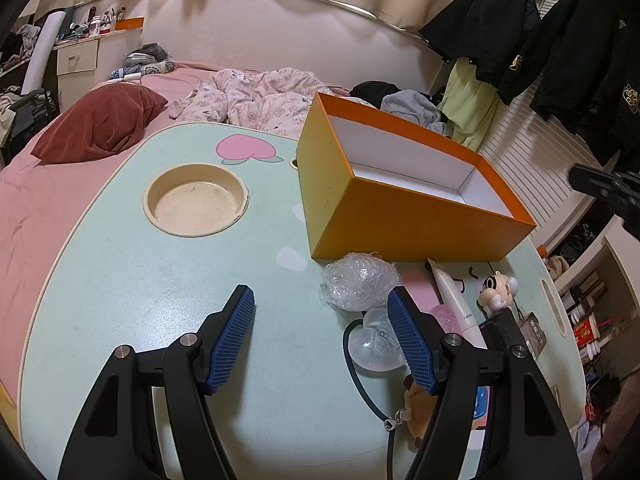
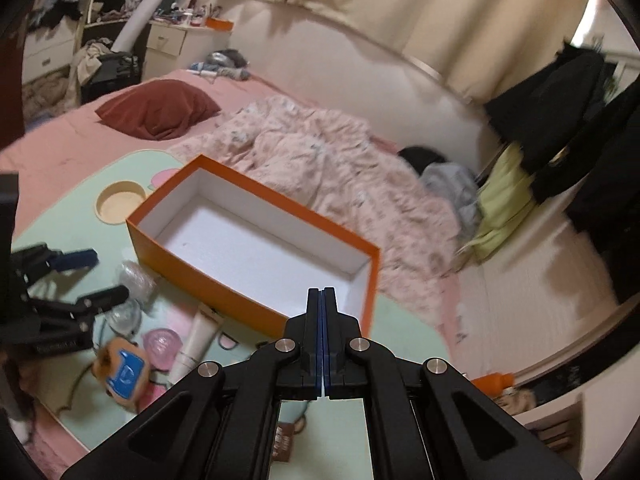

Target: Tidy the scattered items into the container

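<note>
An open orange box with a white inside stands empty on the pale green table. In front of it lie a ball of bubble wrap, a clear heart-shaped piece, a white tube, a cartoon figure keychain and a brown plush. My left gripper stands open low over the table, its right pad beside the bubble wrap and over the heart piece. My right gripper is shut on nothing, above the near end of the box. The plush and tube also show there.
A round cup recess is sunk into the table left of the box. Behind the table is a bed with a dark red pillow and a floral duvet. Dark clothes hang at the right. An orange bottle stands off the table's right end.
</note>
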A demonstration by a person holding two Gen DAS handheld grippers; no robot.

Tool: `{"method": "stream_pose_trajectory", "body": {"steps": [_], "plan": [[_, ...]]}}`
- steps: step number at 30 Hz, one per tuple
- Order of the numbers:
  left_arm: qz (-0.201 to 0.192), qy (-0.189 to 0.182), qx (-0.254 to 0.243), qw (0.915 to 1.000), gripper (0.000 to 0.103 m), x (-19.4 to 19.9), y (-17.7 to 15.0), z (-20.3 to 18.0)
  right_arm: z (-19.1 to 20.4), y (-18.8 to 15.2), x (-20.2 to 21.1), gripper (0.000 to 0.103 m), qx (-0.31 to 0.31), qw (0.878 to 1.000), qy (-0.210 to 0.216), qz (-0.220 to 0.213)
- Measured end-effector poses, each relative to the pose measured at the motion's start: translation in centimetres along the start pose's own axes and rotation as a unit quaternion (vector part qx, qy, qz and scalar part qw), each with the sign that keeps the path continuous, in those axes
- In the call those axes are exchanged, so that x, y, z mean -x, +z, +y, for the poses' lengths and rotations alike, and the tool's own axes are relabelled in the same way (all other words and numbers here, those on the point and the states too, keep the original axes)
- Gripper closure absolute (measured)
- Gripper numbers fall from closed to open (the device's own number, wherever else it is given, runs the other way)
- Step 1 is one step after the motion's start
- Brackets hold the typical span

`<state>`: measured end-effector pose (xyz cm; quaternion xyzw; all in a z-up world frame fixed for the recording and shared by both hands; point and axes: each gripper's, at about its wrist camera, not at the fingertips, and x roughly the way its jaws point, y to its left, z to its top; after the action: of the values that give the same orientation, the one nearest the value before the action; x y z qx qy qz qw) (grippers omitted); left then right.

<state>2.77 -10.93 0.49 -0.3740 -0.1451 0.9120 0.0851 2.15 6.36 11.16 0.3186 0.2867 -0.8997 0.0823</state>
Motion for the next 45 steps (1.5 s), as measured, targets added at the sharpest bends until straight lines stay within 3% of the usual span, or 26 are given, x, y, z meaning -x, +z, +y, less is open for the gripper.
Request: {"method": "stream_pose_trajectory", "body": {"steps": [5, 11, 13, 16, 18, 19, 20, 21, 24, 26, 28, 29, 30, 31, 35, 39, 43, 45], "plan": [[0.0, 0.0, 0.0, 1.0, 0.033, 0.0, 0.0, -0.1, 1.4, -1.1, 1.4, 0.102, 0.018, 0.999, -0.04, -0.029], [0.0, 0.001, 0.0, 1.0, 0.033, -0.1, 0.0, -0.1, 2.2, -1.2, 2.0, 0.102, 0.03, 0.998, -0.044, -0.038], [0.001, 0.001, 0.0, 1.0, 0.033, -0.1, 0.0, -0.1, 2.0, -0.9, 1.7, 0.102, 0.026, 0.999, -0.024, -0.034], [0.0, 0.0, 0.0, 1.0, 0.033, -0.1, 0.0, -0.1, -0.2, 0.6, 0.2, 0.1, -0.014, 0.998, 0.057, 0.002], [0.0, 0.001, 0.0, 1.0, 0.033, -0.1, 0.0, -0.1, -3.1, 2.5, -2.1, 0.076, -0.074, 0.988, 0.127, 0.053], [0.0, 0.001, 0.0, 1.0, 0.033, 0.0, 0.0, 0.0, -4.0, 3.2, -3.1, 0.066, -0.095, 0.983, 0.143, 0.068], [0.0, 0.0, 0.0, 1.0, 0.033, 0.0, 0.0, -0.1, -5.0, 4.4, -4.8, 0.043, -0.112, 0.976, 0.158, 0.103], [0.0, 0.0, 0.0, 1.0, 0.033, 0.0, 0.0, -0.1, -5.7, 5.1, -6.4, 0.04, -0.116, 0.969, 0.169, 0.135], [0.0, 0.0, 0.0, 1.0, 0.033, 0.0, 0.0, -0.1, -6.9, 6.9, -11.4, 0.04, -0.138, 0.941, 0.215, 0.223], [0.0, 0.0, 0.0, 1.0, 0.033, 0.0, 0.0, -0.1, -6.7, 7.1, -14.9, 0.04, -0.142, 0.913, 0.241, 0.297], [0.0, 0.0, 0.0, 1.0, 0.033, 0.0, 0.0, -0.1, -5.5, 6.6, -17.8, 0.052, -0.132, 0.89, 0.252, 0.356], [0.0, 0.0, 0.0, 1.0, 0.033, 0.0, 0.0, -0.1, -4.9, 5.9, -19.1, 0.071, -0.125, 0.879, 0.25, 0.385], [0.0, 0.0, 0.0, 1.0, 0.033, 0.0, 0.0, -0.1, -4.6, 5.5, -19.9, 0.078, -0.12, 0.874, 0.243, 0.404], [0.0, 0.0, 0.0, 1.0, 0.033, 0.0, 0.0, -0.1, -4.1, 5.1, -20.9, 0.078, -0.113, 0.868, 0.232, 0.425], [0.0, 0.0, 0.0, 1.0, 0.033, 0.0, 0.0, -0.1, -2.8, 4.2, -22.4, 0.076, -0.081, 0.859, 0.205, 0.461], [0.0, -0.001, 0.001, 1.0, 0.033, -0.1, 0.1, -0.1, -2.1, 3.6, -22.9, 0.064, -0.059, 0.851, 0.197, 0.483], [0.001, -0.001, 0.0, 1.0, 0.033, 0.0, 0.1, -0.1, -1.1, 3.5, -22.7, 0.064, -0.039, 0.855, 0.195, 0.479], [0.001, 0.0, 0.0, 1.0, 0.033, 0.0, 0.1, -0.1, -0.7, 3.5, -22.4, 0.063, -0.034, 0.869, 0.174, 0.463]]}}
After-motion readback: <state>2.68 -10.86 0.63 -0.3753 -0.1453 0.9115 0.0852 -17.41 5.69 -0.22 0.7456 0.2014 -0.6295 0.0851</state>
